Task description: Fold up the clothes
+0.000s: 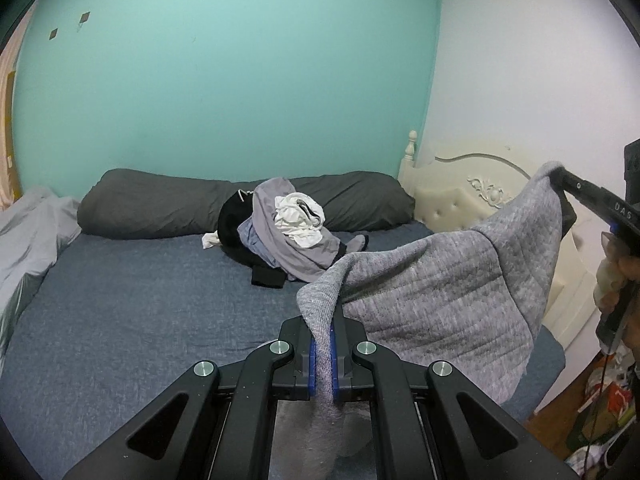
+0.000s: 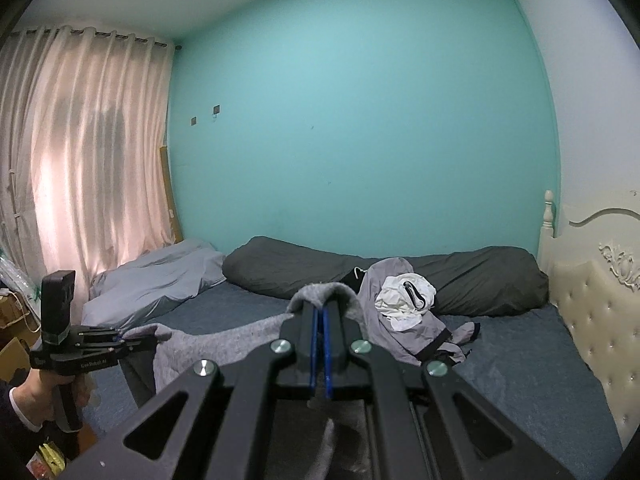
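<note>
We've got the grey knit garment (image 1: 448, 280) stretched in the air over the bed (image 1: 140, 300), lower right of frame, left hand-held gripper (image 1: 324, 356) and right hand-held gripper (image 2: 320, 344) each clamped on an edge; it looks soft, floppy and light, so holding it by the corners seems best.

Your left gripper (image 1: 324, 360) is matte black, with blue pads (image 1: 312, 364) lining its fingers, round silver screws at the linkage joints and triangular cut-outs in the outer arms. Your right gripper (image 2: 321, 344) matches it, blue pads and silver screws alike. Your left hand (image 2: 38, 394) emerges from a dark sleeve (image 2: 10, 432) with a white cuff, below a side plate with small white lettering.
</note>
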The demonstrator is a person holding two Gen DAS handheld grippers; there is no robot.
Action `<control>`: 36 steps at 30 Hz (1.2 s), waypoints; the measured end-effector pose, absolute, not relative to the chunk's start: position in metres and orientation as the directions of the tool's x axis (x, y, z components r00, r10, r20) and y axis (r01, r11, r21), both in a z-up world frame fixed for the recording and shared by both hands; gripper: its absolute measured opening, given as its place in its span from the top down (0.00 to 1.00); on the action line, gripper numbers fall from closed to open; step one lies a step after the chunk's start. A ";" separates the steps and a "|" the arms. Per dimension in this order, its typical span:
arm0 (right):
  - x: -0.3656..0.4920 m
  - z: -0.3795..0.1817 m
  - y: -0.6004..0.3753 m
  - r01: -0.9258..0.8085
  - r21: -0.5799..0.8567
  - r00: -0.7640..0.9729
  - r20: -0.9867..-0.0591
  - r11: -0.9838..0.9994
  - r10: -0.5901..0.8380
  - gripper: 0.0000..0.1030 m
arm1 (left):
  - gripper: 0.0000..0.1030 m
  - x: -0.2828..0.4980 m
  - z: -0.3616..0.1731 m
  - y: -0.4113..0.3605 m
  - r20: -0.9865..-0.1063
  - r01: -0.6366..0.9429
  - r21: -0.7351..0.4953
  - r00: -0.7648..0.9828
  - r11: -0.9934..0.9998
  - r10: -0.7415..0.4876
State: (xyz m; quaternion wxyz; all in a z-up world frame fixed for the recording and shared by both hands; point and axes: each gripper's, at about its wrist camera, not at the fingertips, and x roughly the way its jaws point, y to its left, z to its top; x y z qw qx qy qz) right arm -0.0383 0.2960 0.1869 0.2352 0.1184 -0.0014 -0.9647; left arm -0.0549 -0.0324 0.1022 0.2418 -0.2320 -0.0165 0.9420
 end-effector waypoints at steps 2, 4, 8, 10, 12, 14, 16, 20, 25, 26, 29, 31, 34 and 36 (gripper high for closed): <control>-0.039 0.180 0.298 0.454 0.070 -0.857 -0.240 -0.888 -0.457 0.98 | 0.96 -0.057 0.096 -0.033 -0.438 -0.445 -0.149 -0.771 -0.883 0.462; -0.041 0.171 0.297 0.456 0.077 -0.850 -0.256 -0.886 -0.460 0.98 | 0.96 -0.063 0.084 -0.033 -0.454 -0.437 -0.156 -0.765 -0.886 0.457; -0.058 0.143 0.292 0.465 0.087 -0.830 -0.302 -0.881 -0.469 0.98 | 0.96 -0.083 0.058 -0.031 -0.490 -0.423 -0.164 -0.749 -0.891 0.446; -0.071 0.126 0.289 0.467 0.094 -0.819 -0.328 -0.879 -0.470 0.98 | 0.96 -0.096 0.041 -0.029 -0.509 -0.415 -0.163 -0.742 -0.895 0.437; -0.082 0.111 0.286 0.466 0.097 -0.813 -0.346 -0.879 -0.469 0.98 | 0.96 -0.107 0.028 -0.031 -0.524 -0.408 -0.168 -0.734 -0.897 0.432; -0.096 0.091 0.282 0.469 0.097 -0.803 -0.368 -0.878 -0.469 0.98 | 0.96 -0.118 0.010 -0.032 -0.545 -0.399 -0.173 -0.723 -0.901 0.425; -0.107 0.074 0.279 0.470 0.098 -0.791 -0.393 -0.877 -0.468 0.98 | 0.96 -0.130 -0.009 -0.031 -0.566 -0.392 -0.169 -0.712 -0.904 0.415; -0.131 0.035 0.272 0.471 0.104 -0.766 -0.444 -0.876 -0.465 0.98 | 0.96 -0.151 -0.044 -0.030 -0.602 -0.385 -0.175 -0.686 -0.906 0.408; -0.158 -0.011 0.269 0.465 0.121 -0.736 -0.498 -0.877 -0.459 0.98 | 0.96 -0.174 -0.083 -0.030 -0.642 -0.370 -0.191 -0.654 -0.909 0.401; -0.163 -0.019 0.270 0.463 0.127 -0.731 -0.506 -0.877 -0.459 0.98 | 0.96 -0.178 -0.090 -0.030 -0.647 -0.366 -0.195 -0.649 -0.910 0.400; -0.177 -0.039 0.270 0.455 0.142 -0.717 -0.526 -0.879 -0.457 0.98 | 0.96 -0.188 -0.112 -0.031 -0.666 -0.352 -0.207 -0.633 -0.913 0.395; -0.186 -0.053 0.271 0.448 0.152 -0.708 -0.542 -0.881 -0.454 0.98 | 0.96 -0.196 -0.126 -0.031 -0.679 -0.342 -0.215 -0.621 -0.915 0.392; -0.199 -0.073 0.271 0.437 0.166 -0.691 -0.567 -0.884 -0.449 0.98 | 0.96 -0.205 -0.145 -0.033 -0.697 -0.329 -0.226 -0.603 -0.917 0.388; -0.207 -0.086 0.270 0.430 0.173 -0.679 -0.584 -0.886 -0.444 0.98 | 0.96 -0.210 -0.154 -0.033 -0.705 -0.322 -0.228 -0.596 -0.919 0.384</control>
